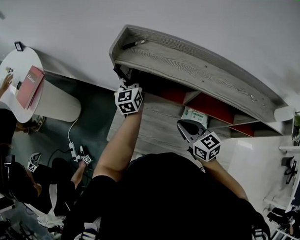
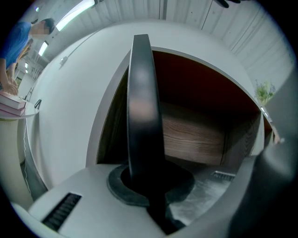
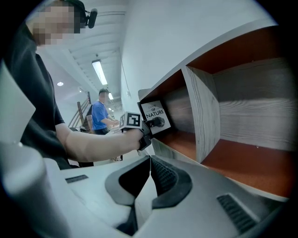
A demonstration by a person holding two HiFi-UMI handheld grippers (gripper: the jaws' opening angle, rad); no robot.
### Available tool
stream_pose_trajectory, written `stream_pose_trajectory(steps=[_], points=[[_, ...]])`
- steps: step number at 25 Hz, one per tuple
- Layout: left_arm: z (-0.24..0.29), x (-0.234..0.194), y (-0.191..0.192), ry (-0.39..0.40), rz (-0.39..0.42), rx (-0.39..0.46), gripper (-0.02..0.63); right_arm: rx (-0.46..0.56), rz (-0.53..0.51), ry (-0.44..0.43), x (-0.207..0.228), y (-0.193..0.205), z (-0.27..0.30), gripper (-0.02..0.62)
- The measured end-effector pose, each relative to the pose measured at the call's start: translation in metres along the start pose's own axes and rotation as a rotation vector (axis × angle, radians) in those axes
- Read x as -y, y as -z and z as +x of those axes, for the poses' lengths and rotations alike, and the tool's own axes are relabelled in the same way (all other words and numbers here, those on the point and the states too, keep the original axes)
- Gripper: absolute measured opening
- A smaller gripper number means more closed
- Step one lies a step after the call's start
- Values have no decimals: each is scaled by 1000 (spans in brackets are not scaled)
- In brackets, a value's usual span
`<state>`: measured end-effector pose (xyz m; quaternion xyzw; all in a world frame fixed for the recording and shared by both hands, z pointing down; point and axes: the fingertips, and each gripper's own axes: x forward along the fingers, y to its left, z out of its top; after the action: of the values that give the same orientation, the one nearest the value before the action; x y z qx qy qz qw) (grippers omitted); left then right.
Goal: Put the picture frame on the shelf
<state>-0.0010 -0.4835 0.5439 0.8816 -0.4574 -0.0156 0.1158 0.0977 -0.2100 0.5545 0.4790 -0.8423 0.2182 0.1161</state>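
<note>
The picture frame [image 1: 122, 72] is black with a white print reading "OF NATURE" [image 3: 155, 116]. My left gripper [image 1: 125, 82] is shut on it and holds it upright at the mouth of the leftmost compartment of the grey wooden shelf [image 1: 191, 69]. In the left gripper view the frame [image 2: 142, 102] shows edge-on between the pads of the left gripper [image 2: 146, 186], with the shelf's wood back panel [image 2: 195, 139] behind. Whether the frame rests on the red shelf floor [image 3: 251, 162] I cannot tell. My right gripper [image 1: 185, 124] hovers before a middle compartment, and in its own view the right gripper [image 3: 150, 160] is shut on nothing.
A grey divider [image 3: 207, 116] separates the red-floored compartments. A green-and-white box [image 1: 194, 116] sits in a middle compartment and a small dark object [image 1: 133, 43] lies on the shelf top. At left are a white round table [image 1: 57, 101] with a red book [image 1: 29, 86], a seated person [image 1: 35, 182] and a power strip [image 1: 73, 150].
</note>
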Motion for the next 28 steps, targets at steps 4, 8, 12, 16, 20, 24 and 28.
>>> stream_pose_trajectory(steps=[4, 8, 12, 16, 20, 24, 28], points=[[1, 0, 0, 4, 0, -4, 29, 1, 3, 0, 0, -1, 2, 15], [0, -1, 0, 10, -19, 0, 29, 2, 0, -7, -2, -3, 4, 15], [-2, 0, -1, 25, -33, 14, 29, 2, 0, -7, -2, -3, 5, 15], [-4, 0, -1, 34, -42, 17, 29, 0, 2, -7, -2, -2, 6, 15], [-6, 0, -2, 36, -40, 16, 29, 1, 2, -9, -3, -3, 7, 15], [-9, -1, -1, 37, -44, 9, 29, 1, 3, -14, -4, -3, 9, 15], [-11, -1, 0, 40, -41, 3, 29, 1, 2, -21, -7, -4, 12, 15]])
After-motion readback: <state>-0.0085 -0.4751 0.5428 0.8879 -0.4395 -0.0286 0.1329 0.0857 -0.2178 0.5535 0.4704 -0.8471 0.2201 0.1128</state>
